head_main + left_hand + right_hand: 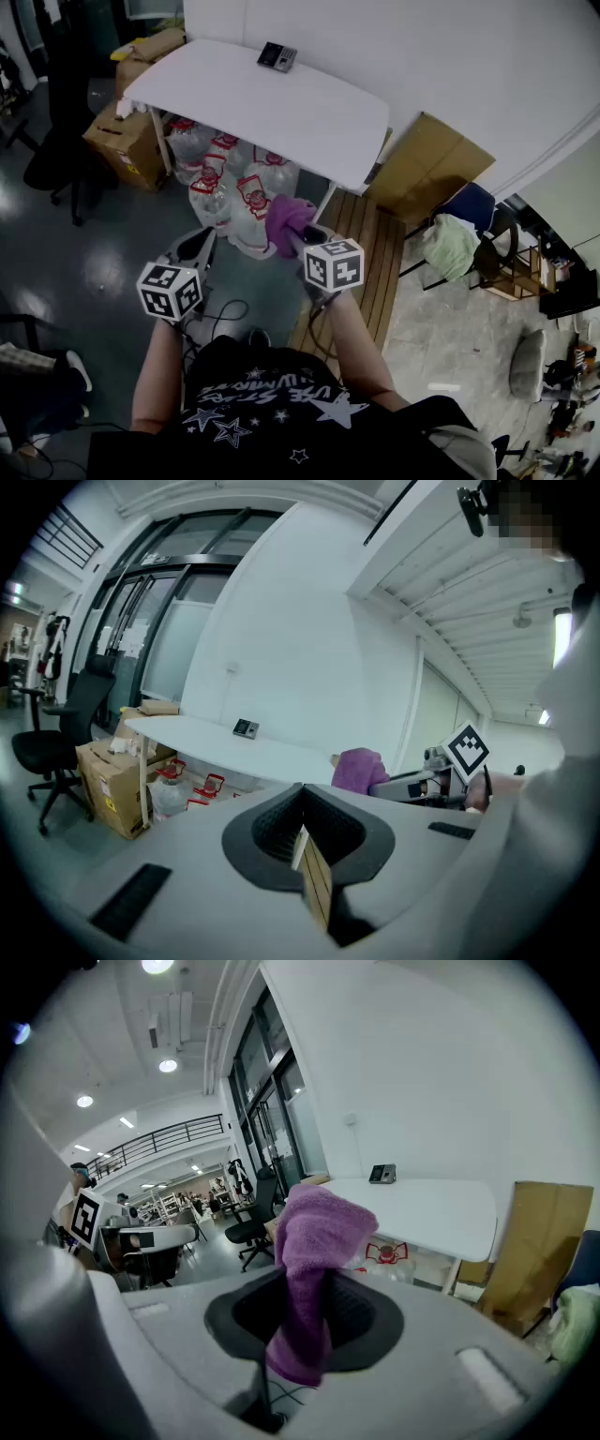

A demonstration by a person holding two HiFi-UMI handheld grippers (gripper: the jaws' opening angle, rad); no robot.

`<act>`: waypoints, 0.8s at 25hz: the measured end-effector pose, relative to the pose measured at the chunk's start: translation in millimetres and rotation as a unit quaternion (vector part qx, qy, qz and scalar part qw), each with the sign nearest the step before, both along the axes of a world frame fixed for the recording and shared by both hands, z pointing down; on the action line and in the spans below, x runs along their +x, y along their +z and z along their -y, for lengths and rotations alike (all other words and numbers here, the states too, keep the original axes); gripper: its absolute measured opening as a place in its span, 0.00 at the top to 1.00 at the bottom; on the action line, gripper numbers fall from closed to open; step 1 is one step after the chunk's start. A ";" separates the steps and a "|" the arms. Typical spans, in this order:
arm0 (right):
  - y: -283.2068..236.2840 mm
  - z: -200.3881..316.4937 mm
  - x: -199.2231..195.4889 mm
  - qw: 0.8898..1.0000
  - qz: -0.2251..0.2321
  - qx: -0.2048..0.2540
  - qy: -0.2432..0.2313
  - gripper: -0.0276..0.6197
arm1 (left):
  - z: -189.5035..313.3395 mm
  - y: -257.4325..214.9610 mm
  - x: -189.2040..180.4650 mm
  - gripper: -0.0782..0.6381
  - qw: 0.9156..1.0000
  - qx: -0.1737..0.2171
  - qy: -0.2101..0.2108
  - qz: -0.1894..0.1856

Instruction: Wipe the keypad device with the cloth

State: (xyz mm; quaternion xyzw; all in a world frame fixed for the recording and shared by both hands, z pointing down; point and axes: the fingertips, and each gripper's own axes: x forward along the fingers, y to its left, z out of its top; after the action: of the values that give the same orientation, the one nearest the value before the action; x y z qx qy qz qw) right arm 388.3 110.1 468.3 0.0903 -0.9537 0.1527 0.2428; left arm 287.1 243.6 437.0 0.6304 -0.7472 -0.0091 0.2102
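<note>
The keypad device (pixel 277 56) is a small dark box lying near the far edge of the white table (pixel 253 103). It also shows small and distant as the keypad device (pixel 246 727) in the left gripper view and the keypad device (pixel 382 1174) in the right. My right gripper (pixel 298 236) is shut on a purple cloth (pixel 286 222), well short of the table; the purple cloth (pixel 312 1269) stands bunched up out of the jaws. My left gripper (pixel 194 250) is shut with nothing in it, its jaws pressed together (pixel 305 841).
Under the table lie several clear bags with red labels (pixel 230 183). Cardboard boxes (pixel 127 141) stand at its left, a flat cardboard sheet (pixel 431 164) leans at the right. A black office chair (pixel 61 155) is at the left, a wooden pallet (pixel 361 253) on the floor.
</note>
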 end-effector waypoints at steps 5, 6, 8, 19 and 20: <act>0.4 3.4 0.4 1.000 -0.001 -0.002 -0.001 0.81 | 5.8 -3.0 0.2 0.88 1.000 0.004 0.000 0.004; 0.6 4.4 0.6 1.000 -0.001 -0.002 -0.001 0.81 | 7.6 -3.2 0.7 0.88 1.000 0.005 0.000 0.005; 0.6 6.1 1.1 1.000 -0.001 -0.002 -0.004 0.81 | 11.1 -3.9 2.3 0.88 1.000 0.006 0.000 0.007; 5.1 18.9 3.4 1.000 0.005 -0.008 0.004 0.81 | 16.9 6.9 3.6 0.88 1.000 -0.005 -0.003 -0.004; 4.4 19.6 3.5 1.000 0.007 -0.010 0.006 0.81 | 16.1 6.8 2.8 0.88 1.000 -0.007 -0.005 -0.005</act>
State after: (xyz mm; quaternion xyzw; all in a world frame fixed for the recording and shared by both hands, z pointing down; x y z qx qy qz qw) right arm 391.8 90.5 472.7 0.0925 -0.9532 0.1648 0.2359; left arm 289.9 227.6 443.8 0.6254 -0.7491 -0.0084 0.2180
